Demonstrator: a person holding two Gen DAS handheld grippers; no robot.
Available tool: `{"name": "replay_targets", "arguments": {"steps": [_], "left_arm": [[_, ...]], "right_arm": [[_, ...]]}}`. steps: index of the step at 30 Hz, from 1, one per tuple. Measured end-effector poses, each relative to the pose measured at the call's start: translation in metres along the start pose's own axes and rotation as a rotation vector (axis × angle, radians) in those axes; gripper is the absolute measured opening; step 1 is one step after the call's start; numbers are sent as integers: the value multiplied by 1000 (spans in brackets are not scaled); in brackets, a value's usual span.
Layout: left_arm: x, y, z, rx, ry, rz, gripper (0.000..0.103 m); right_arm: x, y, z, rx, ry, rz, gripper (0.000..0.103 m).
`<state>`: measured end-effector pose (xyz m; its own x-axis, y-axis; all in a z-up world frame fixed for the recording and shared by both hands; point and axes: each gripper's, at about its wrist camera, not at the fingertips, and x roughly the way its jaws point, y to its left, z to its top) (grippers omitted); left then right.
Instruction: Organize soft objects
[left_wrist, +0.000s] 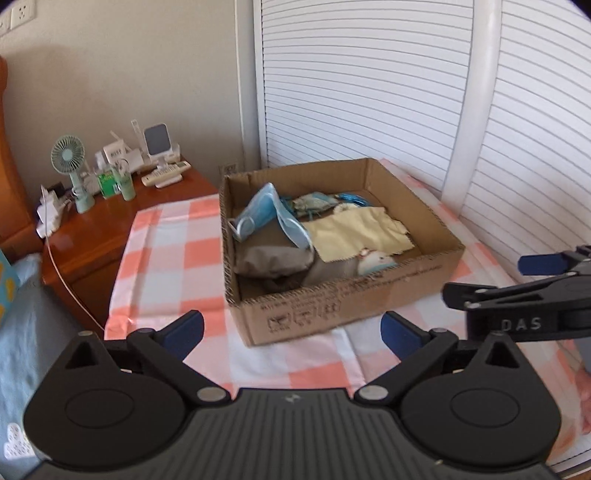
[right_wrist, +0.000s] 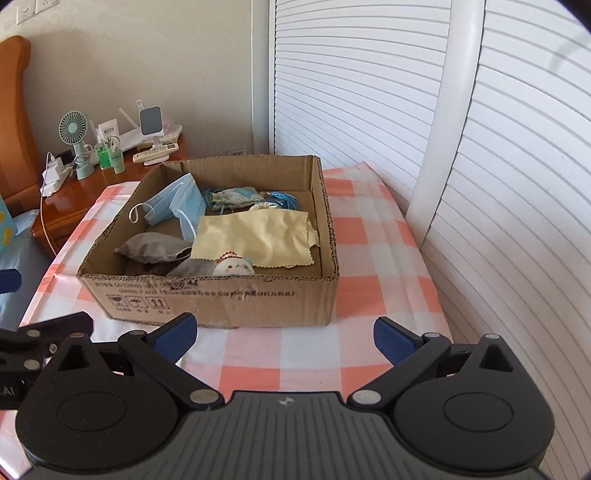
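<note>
Both my left gripper and right gripper are released, empty; the soft things lie in the box at twelve o'clock; the mask, light and limp, I'd pinch mid-fold.

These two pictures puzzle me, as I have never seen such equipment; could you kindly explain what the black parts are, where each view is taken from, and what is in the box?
The black parts are hand-held two-finger grippers; a person carries one in each hand. Each picture comes from a wide-angle camera mounted on a gripper, looking forward along its blue-padded fingers. One view shows the left gripper, the other the right gripper. Both stand open and hold nothing.

Ahead, on a pink-and-white checked cloth, sits an open cardboard box. Inside lie soft things: a blue face mask, a yellow cloth, a grey pouch, a small patterned pouch and a small doll-like toy. A wooden bedside table stands to the left.
</note>
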<state>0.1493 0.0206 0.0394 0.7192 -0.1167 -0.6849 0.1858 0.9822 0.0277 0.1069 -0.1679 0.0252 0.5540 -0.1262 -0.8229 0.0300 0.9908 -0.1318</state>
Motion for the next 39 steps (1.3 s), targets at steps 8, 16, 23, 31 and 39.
{"name": "replay_targets", "arguments": {"steps": [8, 16, 23, 31, 39], "left_arm": [[-11, -4, -7, -36, 4, 5, 102], [-10, -6, -6, -43, 3, 23, 102], [-10, -6, -7, -47, 5, 31, 102], [-10, -5, -7, -53, 10, 37, 102], [-11, -6, -8, -52, 9, 43, 102]], "right_arm": [[-11, 3, -1, 1, -2, -25, 103], [-11, 0, -3, 12, 5, -28, 103], [-11, -1, -3, 11, 4, -30, 103], [-13, 0, -3, 10, 1, -27, 103], [-13, 1, -4, 9, 2, -26, 103]]}}
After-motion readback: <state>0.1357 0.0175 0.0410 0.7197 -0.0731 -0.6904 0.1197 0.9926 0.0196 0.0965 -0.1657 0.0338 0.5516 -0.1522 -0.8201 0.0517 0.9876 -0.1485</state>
